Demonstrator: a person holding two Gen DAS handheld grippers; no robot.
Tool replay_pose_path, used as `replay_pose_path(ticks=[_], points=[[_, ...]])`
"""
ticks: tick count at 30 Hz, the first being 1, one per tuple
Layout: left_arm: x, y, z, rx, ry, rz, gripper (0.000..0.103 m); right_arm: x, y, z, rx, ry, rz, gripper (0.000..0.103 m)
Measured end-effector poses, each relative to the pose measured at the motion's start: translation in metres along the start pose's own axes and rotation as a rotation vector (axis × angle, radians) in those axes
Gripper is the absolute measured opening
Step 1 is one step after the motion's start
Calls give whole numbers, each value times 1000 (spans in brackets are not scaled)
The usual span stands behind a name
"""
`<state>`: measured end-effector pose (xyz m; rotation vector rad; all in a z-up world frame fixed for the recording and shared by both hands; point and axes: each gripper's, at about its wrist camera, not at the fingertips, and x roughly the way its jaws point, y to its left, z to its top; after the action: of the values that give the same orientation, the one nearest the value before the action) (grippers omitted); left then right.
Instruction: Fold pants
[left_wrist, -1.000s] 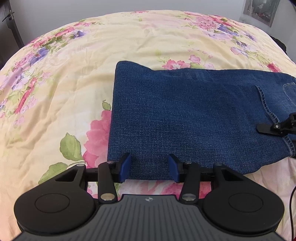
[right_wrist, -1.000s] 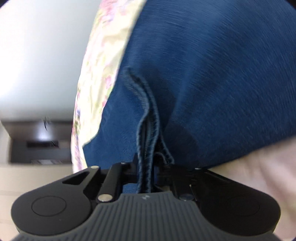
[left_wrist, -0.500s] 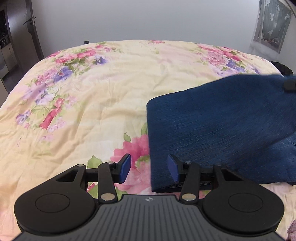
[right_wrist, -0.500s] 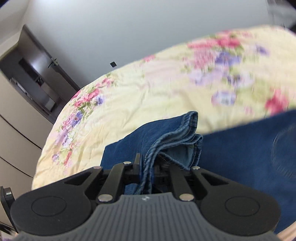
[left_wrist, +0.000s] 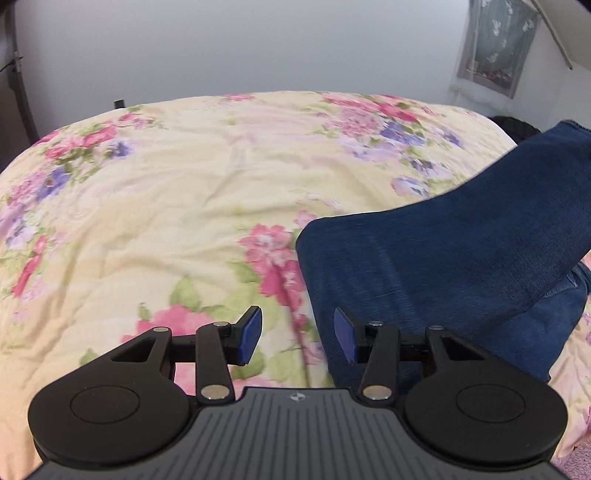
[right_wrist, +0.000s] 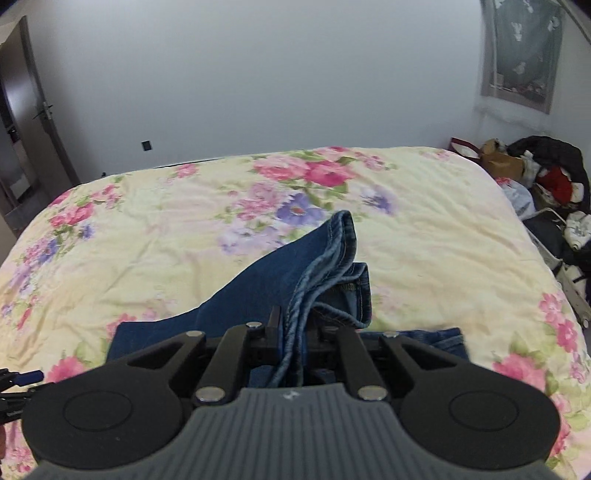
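The blue jeans (right_wrist: 280, 280) lie partly on the floral bedspread (right_wrist: 155, 243) and partly lifted off it: the right gripper (right_wrist: 295, 332) is clamped tight on a bunch of stitched hem layers, and from there the denim slopes down to the part that lies flat on the bedspread. In the left wrist view the jeans (left_wrist: 443, 251) rise toward the upper right corner, their lower folded edge resting on the bedspread (left_wrist: 166, 192) close to the near side. The left gripper (left_wrist: 297, 338) hangs just above that edge with its jaws held moderately apart and nothing between them; its right blue pad (left_wrist: 341, 338) sits over the denim, its left one over the flowers. No containers show. Beyond and left of the jeans the bedspread is bare up to the wall (right_wrist: 258, 81). Past the bedspread's right edge a pile of clothes and bags (right_wrist: 546, 177) crowds the corner.
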<state>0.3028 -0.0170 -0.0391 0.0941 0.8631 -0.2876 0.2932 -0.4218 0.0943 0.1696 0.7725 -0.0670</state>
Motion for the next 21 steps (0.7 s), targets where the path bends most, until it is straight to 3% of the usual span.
replay_pose_path(ticks=[7, 12, 17, 21], points=[[45, -46, -5, 86, 65, -18, 54, 89, -125, -86, 207, 168, -119, 4], [71, -64, -9, 143, 108, -13, 54, 131, -166, -128, 345, 238, -88, 4], [87, -68, -2, 128, 113, -2, 54, 123, -165, -109, 336, 250, -56, 4], [90, -72, 7, 120, 99, 0, 54, 84, -141, -62, 221, 130, 31, 4]])
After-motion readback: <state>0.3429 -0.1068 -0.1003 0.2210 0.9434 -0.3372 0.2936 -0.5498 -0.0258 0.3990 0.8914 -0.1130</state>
